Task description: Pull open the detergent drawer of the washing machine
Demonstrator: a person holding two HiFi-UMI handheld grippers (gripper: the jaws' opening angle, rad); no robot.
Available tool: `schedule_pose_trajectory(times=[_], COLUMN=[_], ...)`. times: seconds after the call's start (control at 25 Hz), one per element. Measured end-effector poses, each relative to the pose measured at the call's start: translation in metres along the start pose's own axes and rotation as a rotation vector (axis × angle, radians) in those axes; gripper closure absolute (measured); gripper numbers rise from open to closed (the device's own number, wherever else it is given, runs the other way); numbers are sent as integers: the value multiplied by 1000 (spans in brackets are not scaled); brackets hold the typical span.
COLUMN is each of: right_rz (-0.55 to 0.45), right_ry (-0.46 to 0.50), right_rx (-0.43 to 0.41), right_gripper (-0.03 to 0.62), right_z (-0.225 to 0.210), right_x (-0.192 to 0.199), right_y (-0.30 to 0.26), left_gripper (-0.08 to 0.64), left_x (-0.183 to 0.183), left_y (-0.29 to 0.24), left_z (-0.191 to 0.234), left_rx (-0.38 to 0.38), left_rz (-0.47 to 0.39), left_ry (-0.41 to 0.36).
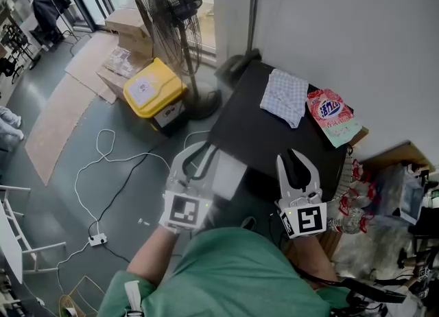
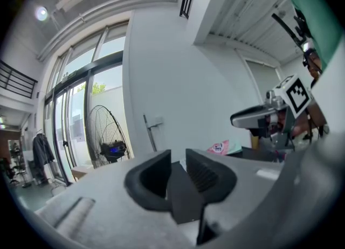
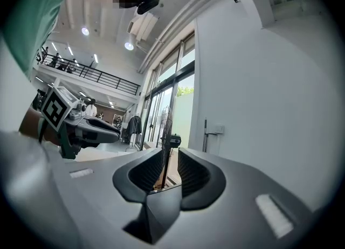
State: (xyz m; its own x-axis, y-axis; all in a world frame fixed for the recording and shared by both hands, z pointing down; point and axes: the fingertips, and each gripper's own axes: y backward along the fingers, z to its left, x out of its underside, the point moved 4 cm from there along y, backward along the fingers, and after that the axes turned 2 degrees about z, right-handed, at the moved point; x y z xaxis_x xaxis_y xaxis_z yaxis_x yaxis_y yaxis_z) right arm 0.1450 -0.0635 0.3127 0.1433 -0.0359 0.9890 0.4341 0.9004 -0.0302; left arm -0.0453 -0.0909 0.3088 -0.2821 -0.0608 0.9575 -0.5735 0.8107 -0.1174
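Observation:
The washing machine's black top (image 1: pixel 274 137) lies just ahead of me in the head view. A white box-like part (image 1: pixel 230 175), apparently the detergent drawer, sticks out of the machine's front at the upper left corner. My left gripper (image 1: pixel 206 148) hangs just left of that part; whether it touches it I cannot tell. In the left gripper view the left gripper (image 2: pixel 178 163) has a narrow gap with nothing in it. My right gripper (image 1: pixel 293 155) hovers over the machine's front right edge. The right gripper (image 3: pixel 171 159) is open and empty.
A checked cloth (image 1: pixel 285 96) and a pink detergent bag (image 1: pixel 329 113) lie on the machine's top near the wall. A standing fan (image 1: pixel 171 14) and a yellow-lidded box (image 1: pixel 152 88) stand to the left. Cables (image 1: pixel 110 165) trail across the floor. Cluttered shelves (image 1: pixel 391 192) crowd the right.

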Motion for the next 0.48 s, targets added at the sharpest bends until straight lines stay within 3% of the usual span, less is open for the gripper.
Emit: schedule_pose_trajectory(times=[0.48], right_rz=[7], right_ry=[10], right_rx=[7], right_gripper=[505], right_z=[7], right_x=[-2], right_y=[3], left_gripper=[482], left_x=[4], left_y=[6], left_z=[0], left_rx=[8], left_rz=[9], left_ry=[26])
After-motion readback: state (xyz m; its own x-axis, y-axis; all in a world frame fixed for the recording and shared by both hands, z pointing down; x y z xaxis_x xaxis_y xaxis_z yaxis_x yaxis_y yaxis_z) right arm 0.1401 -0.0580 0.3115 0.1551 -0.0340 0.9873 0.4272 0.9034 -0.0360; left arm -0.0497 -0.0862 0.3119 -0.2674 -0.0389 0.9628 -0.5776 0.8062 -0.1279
